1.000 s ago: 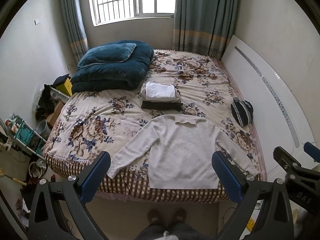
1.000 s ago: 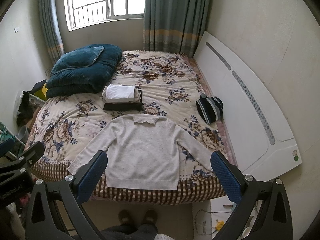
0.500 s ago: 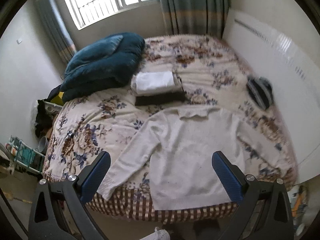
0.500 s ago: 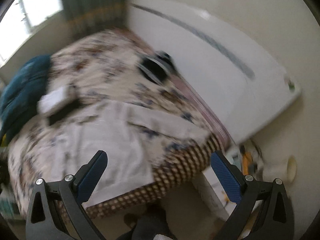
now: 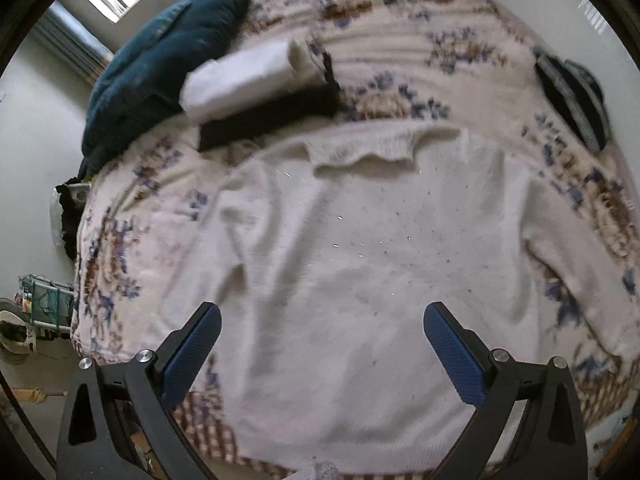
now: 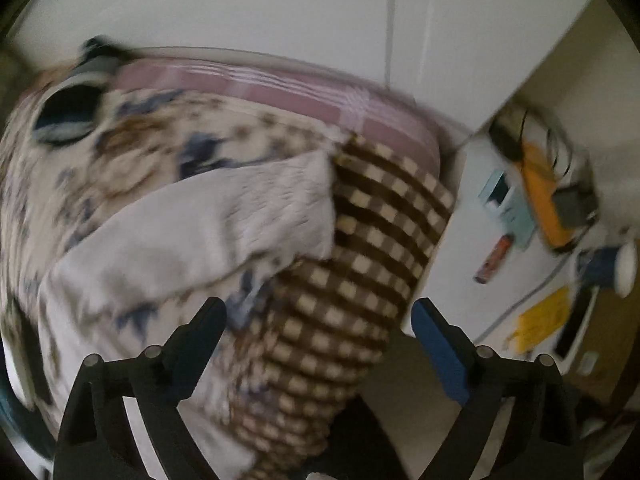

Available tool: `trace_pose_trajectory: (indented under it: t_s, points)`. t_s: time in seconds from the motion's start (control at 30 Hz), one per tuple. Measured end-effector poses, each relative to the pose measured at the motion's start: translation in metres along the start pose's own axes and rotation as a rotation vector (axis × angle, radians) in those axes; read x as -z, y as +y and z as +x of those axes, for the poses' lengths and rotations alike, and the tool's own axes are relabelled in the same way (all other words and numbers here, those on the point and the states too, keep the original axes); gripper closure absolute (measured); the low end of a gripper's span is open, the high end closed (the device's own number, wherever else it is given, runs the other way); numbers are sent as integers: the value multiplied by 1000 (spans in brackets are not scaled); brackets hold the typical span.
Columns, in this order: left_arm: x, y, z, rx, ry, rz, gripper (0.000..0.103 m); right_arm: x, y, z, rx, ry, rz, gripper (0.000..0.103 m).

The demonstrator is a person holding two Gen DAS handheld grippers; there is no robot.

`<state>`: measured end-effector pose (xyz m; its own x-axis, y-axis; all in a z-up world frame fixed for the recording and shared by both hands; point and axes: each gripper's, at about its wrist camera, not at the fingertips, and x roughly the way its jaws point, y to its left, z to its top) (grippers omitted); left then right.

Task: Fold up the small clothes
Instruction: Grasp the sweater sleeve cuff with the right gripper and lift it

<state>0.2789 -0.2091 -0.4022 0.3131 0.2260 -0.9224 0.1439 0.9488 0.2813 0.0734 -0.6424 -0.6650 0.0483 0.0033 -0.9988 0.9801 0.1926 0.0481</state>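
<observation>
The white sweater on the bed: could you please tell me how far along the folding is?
Done: a folded stack already sits behind the white sweater. In hand: nothing yet; the left tool hangs open above the sweater's body, and the right tool, its jaws just narrowing slightly, is empty near the sleeve cuff at the bed's corner. Left: every fold; the sweater lies flat, sleeves spread.

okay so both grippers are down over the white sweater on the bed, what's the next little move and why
Probably bring the right gripper onto the sleeve end by the bed corner and close on it. Its jaws have just been closing slightly but are open with nothing between them, and the white sweater lies flat and unfolded. The left gripper, also open and empty, hovers over the body.
</observation>
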Motion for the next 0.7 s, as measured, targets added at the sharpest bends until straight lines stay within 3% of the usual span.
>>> trace_pose_trajectory:
  t_s: [0.17,0.33,0.37,0.43,0.5,0.57,0.7]
  points:
    - [-8,-19,63,4,66,-41,0,-24,-20,70,-47,70,172,13]
    - [-11,-27,104,11,92,-43,0,-28,-31,115,-167,113,352,14]
    - [-10,-26,111,15,95,-44,0,-27,-30,117,-177,97,373,18]
    - [-10,-23,121,19,96,-49,0,-24,-27,114,-179,45,400,37]
    - [-10,-17,128,27,100,-62,0,-20,-17,107,-158,8,376,71]
    - [-8,-6,132,34,101,-86,0,-17,-4,96,-151,-23,326,94]
    - [-1,26,136,50,102,-149,0,-10,27,42,-147,-149,237,95]
